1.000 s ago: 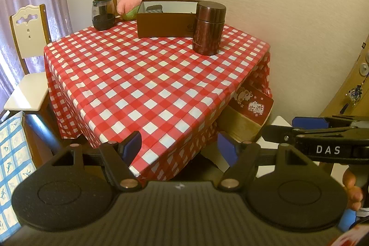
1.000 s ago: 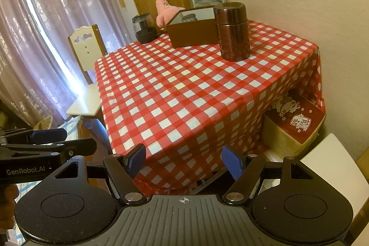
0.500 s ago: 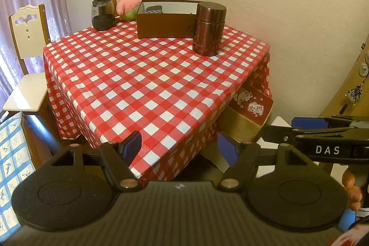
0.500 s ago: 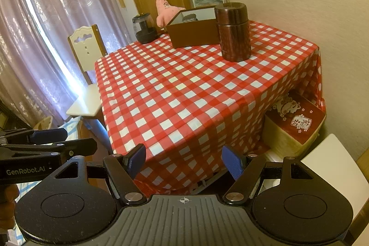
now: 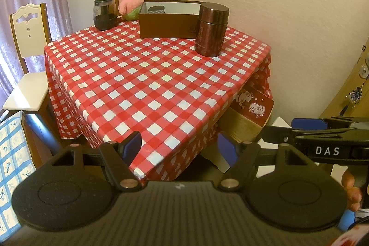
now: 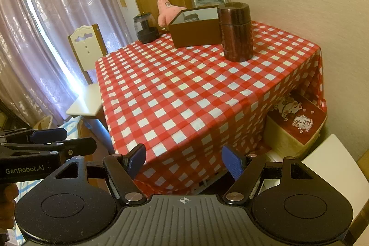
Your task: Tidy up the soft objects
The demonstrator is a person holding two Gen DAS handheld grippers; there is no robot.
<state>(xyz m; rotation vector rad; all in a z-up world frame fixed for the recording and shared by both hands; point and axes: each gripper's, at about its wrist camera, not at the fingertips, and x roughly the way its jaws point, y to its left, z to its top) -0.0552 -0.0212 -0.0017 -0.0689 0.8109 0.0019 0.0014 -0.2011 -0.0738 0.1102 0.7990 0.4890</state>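
The left hand-held gripper (image 5: 180,146) hovers off the near corner of the worktop (image 5: 147,75), its blue-padded jaws spread wide with nothing between them but the hanging edge of the red-and-white checked cloth behind. The right hand-held gripper (image 6: 183,160) is held the same way beside it, jaws spread and empty, also short of the worktop's near corner. Each one shows at the side of the other's view.

The soft thing, a pink plush toy (image 5: 128,0), leans at the far edge of the worktop, near the far left corner, behind and just left of an open brown box (image 5: 168,24). From the right wrist view the toy (image 6: 167,8) shows partly hidden by the box's far left corner. Something dark and striped lies inside the box, too small to tell apart.

A dark glass jar (image 5: 105,13) stands left of the toy at the far left corner. A brown metal canister (image 5: 211,30) stands upright just in front of the box's right end, near the right edge. The middle and near part of the cloth are bare.

A white chair (image 5: 26,57) stands along the worktop's left edge, and a red-lidded box (image 5: 250,112) sits on the floor under the right edge.
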